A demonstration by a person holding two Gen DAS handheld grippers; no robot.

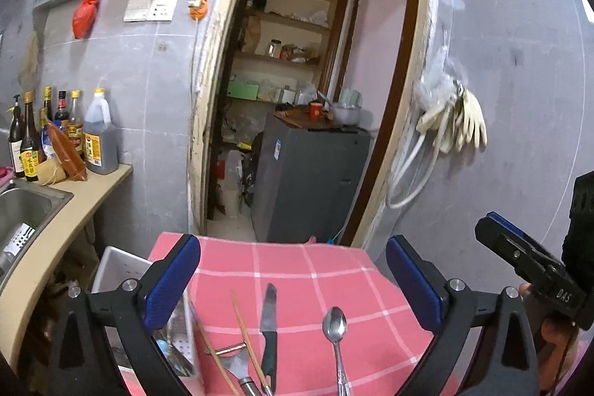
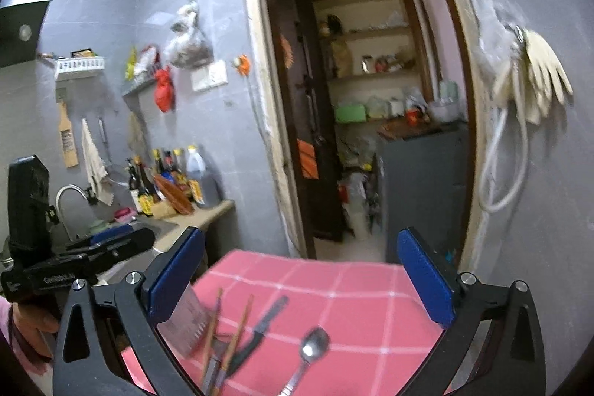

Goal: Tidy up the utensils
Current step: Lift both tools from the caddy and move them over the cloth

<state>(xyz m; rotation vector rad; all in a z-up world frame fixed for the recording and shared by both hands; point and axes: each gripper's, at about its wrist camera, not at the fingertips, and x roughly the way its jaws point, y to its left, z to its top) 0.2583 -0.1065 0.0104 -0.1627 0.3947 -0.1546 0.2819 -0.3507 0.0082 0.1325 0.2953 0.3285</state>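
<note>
Left to right on the table under a pink cloth with white grid lines [image 1: 297,270]: a white perforated plastic bin [image 1: 118,270], its lower part hidden behind a blue pad; two brown wooden chopsticks [image 1: 245,333]; a black-handled knife with a short steel blade [image 1: 269,321]; a shiny steel spoon [image 1: 335,325]. A flat steel tool [image 1: 237,366] is cut off at the frame edge. The left hand-held gripper [image 1: 293,288] is seen spread wide, nothing gripped. The right hand-held gripper [image 2: 302,284] is likewise wide open and empty; "DAS" is read on its body. The right view is blurred.
</note>
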